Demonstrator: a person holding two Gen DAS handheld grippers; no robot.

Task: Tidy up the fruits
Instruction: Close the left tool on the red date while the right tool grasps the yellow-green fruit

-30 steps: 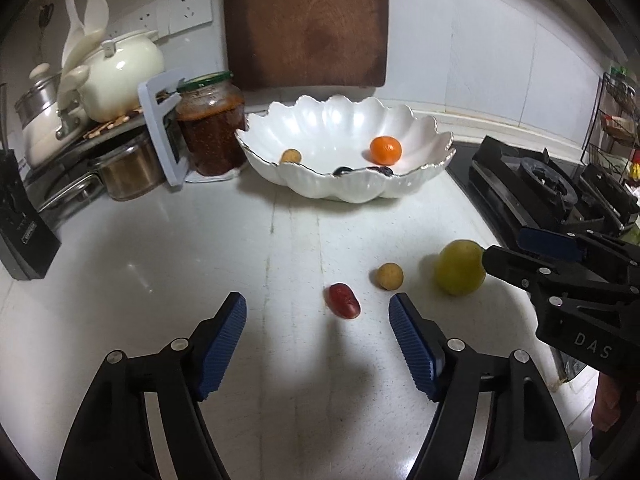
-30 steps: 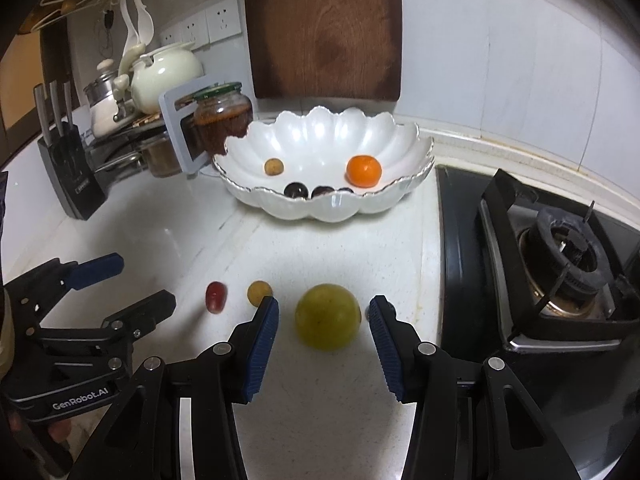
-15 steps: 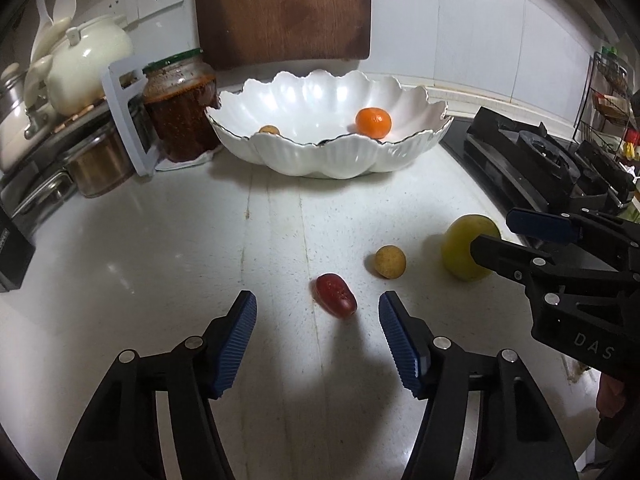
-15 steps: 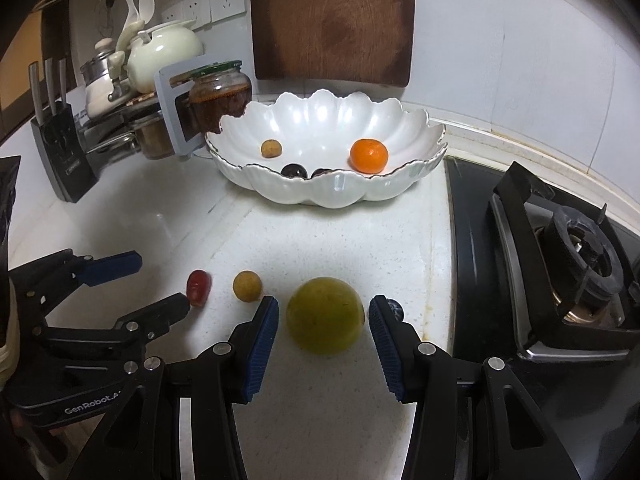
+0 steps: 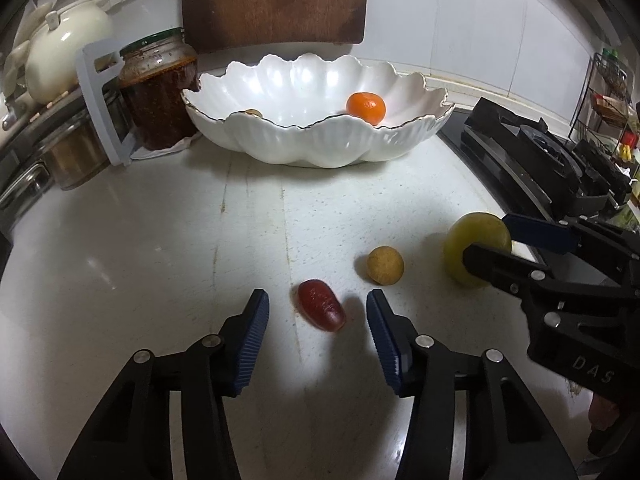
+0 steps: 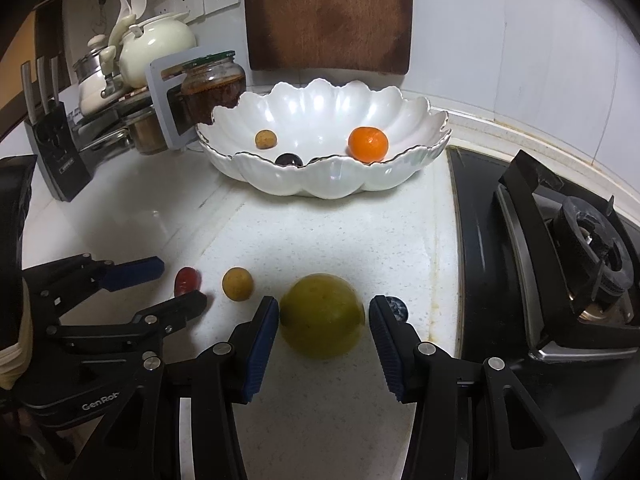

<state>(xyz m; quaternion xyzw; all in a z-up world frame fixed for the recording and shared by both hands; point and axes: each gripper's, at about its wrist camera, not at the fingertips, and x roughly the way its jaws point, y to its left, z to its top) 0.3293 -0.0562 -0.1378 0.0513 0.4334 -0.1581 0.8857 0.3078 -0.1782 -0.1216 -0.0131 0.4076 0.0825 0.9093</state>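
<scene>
A small red fruit [image 5: 321, 310] lies on the white counter between the open fingers of my left gripper [image 5: 316, 314]; it also shows in the right wrist view [image 6: 186, 281]. A large green-yellow fruit [image 6: 322, 322] sits between the open fingers of my right gripper [image 6: 323, 324], not touched; it shows in the left view [image 5: 476, 248]. A small tan fruit [image 5: 385, 265] lies between the two. The white scalloped bowl [image 6: 328, 184] at the back holds an orange [image 6: 368, 144], a tan fruit [image 6: 266, 139] and dark fruits [image 6: 290, 160].
A dark blue berry [image 6: 396, 308] lies by the right finger. A gas stove [image 6: 560, 260] borders the counter on the right. A jar [image 5: 158, 88], pots, a white teapot [image 6: 154, 48] and a knife block [image 6: 56, 160] stand at the left back. A wooden board [image 5: 276, 0] leans on the wall.
Both grippers have moved forward and lower. The red fruit now sits between the left fingers, and the green fruit sits deeper between the right fingers. The left jaws have narrowed.
</scene>
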